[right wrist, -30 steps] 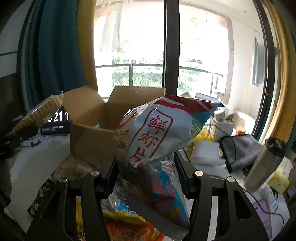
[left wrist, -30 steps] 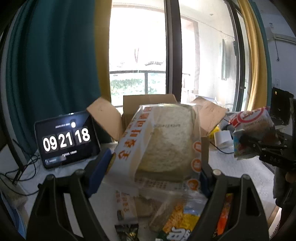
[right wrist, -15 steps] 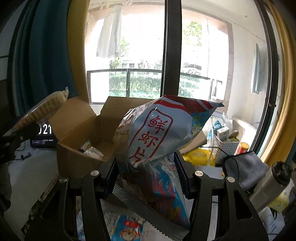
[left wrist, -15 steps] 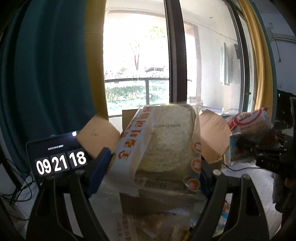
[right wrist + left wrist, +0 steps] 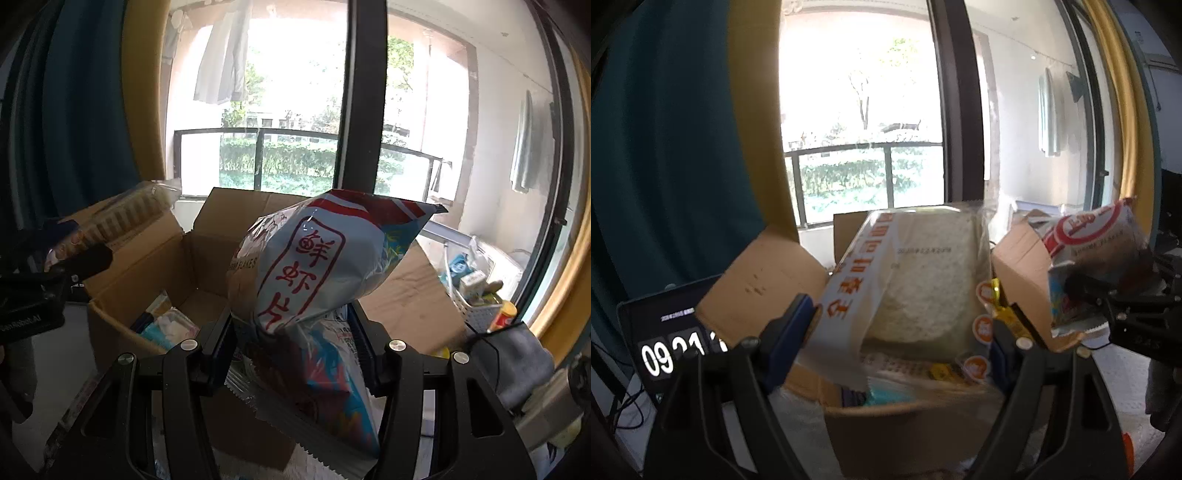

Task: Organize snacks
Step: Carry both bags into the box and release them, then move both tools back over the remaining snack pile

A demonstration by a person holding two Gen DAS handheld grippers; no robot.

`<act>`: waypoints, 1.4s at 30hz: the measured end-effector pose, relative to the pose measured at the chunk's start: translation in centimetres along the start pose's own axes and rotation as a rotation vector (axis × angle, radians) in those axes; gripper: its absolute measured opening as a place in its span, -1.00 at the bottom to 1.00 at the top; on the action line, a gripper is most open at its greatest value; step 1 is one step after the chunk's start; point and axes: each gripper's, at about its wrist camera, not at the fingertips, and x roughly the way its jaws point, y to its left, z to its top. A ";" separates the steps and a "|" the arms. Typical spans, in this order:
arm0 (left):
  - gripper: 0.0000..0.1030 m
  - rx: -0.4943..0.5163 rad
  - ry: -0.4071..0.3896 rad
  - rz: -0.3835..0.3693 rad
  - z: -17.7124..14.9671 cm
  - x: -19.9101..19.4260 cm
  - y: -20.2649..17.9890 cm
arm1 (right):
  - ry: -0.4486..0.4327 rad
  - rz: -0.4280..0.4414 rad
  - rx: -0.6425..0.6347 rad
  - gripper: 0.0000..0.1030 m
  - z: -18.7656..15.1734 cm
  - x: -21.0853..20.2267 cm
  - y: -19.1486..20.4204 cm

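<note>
left gripper point(image 5: 901, 328) – clamped on a clear bread pack point(image 5: 923, 280), held over the open cardboard box point(image 5: 908, 432) | right gripper point(image 5: 295, 339) – clamped on a blue-and-red chip bag point(image 5: 314, 266), held above the box's near edge | box – on the worktop, a few snacks inside | clock tablet point(image 5: 661, 339) left of box

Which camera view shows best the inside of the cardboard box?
The right wrist view. It looks past the shrimp chip bag into the open cardboard box, where several packets lie on the floor. In the left wrist view the bread pack in the left hand-held gripper covers most of the opening; only a strip of contents shows.
</note>
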 end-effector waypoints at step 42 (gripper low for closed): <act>0.83 -0.120 0.051 -0.074 -2.8 -9.9 0.9 | 0.008 0.105 0.035 0.71 -2.3 -6.1 -0.5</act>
